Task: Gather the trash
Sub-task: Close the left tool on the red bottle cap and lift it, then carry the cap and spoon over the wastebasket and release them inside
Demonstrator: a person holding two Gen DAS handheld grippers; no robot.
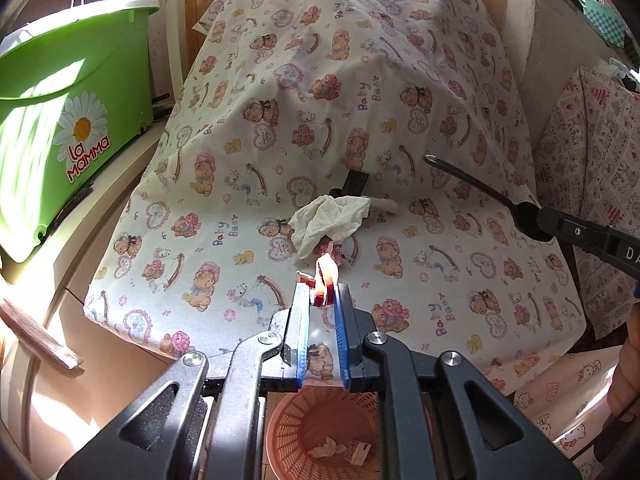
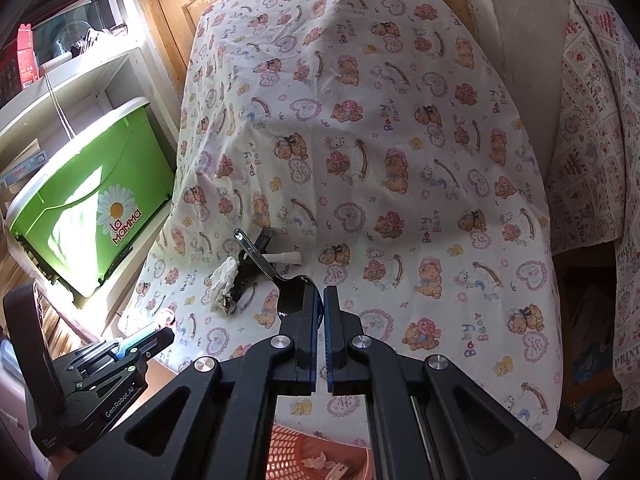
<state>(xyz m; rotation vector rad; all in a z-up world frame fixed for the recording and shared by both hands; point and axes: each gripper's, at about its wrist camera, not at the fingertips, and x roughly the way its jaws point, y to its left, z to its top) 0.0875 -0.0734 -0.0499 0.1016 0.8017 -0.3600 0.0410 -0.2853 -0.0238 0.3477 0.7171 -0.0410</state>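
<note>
My left gripper (image 1: 322,292) is shut on a small red wrapper (image 1: 325,278), which hangs just above the near edge of the bear-print cloth (image 1: 360,80). A crumpled white tissue (image 1: 328,220) lies on the cloth just beyond it, next to a black object (image 1: 355,184) and a short white stick (image 1: 385,205). My right gripper (image 2: 320,290) is shut on the bowl of a metal spoon (image 2: 260,258), whose handle points toward the tissue (image 2: 224,280). The left wrist view shows the spoon (image 1: 472,182) coming in from the right. A pink basket (image 1: 288,440) stands below the cloth's edge and holds some scraps.
A green box (image 1: 72,112) with a daisy label sits on a shelf to the left. A second printed cloth (image 2: 596,140) hangs over something on the right. A wooden panel (image 2: 168,20) rises behind the covered surface. A hand (image 1: 628,368) shows at the right edge.
</note>
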